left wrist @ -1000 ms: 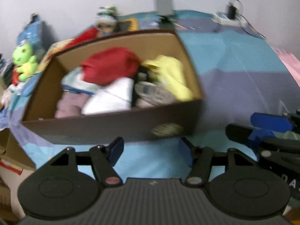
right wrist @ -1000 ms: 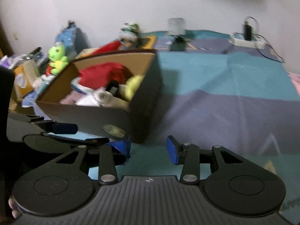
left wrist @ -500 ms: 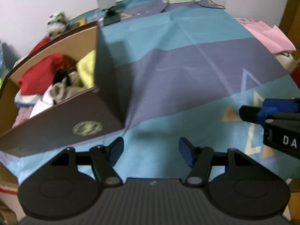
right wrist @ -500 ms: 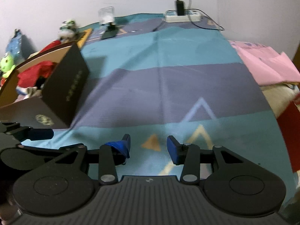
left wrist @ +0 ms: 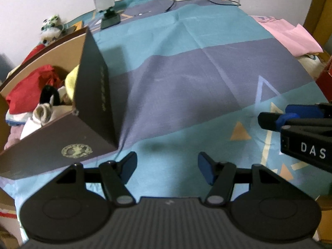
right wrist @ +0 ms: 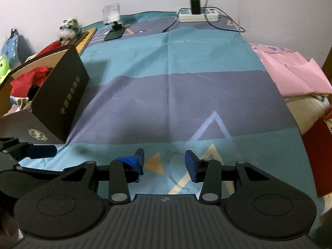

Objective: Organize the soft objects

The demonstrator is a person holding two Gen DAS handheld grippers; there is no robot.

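Left gripper (left wrist: 167, 167): jaws spread wide, nothing between the pads, poised above the striped bedspread (left wrist: 186, 78) without visible contact. Right gripper (right wrist: 164, 161): jaws parted to a narrower gap, nothing gripped, likewise over bare cloth; blue covering on the left fingertip (right wrist: 132, 161) rumpled and partly peeled. Each gripper visible at the edge of the other's view, side by side.

Dark cardboard box (left wrist: 93, 95): resting on the bedspread, to the left of both grippers, near the left one, top open. Contents heaped and unsorted: red garment (left wrist: 27, 87) toward the back, yellow item (left wrist: 71, 81) against the right wall, rolled grey-and-white sock (left wrist: 42, 113) at the front, black piece between them, pale and pink fabrics beneath. Gold emblem on the front wall, gold lettering on the side wall.

Pink cloth (right wrist: 290, 72): folded at the right edge of the bed, well apart from the box.
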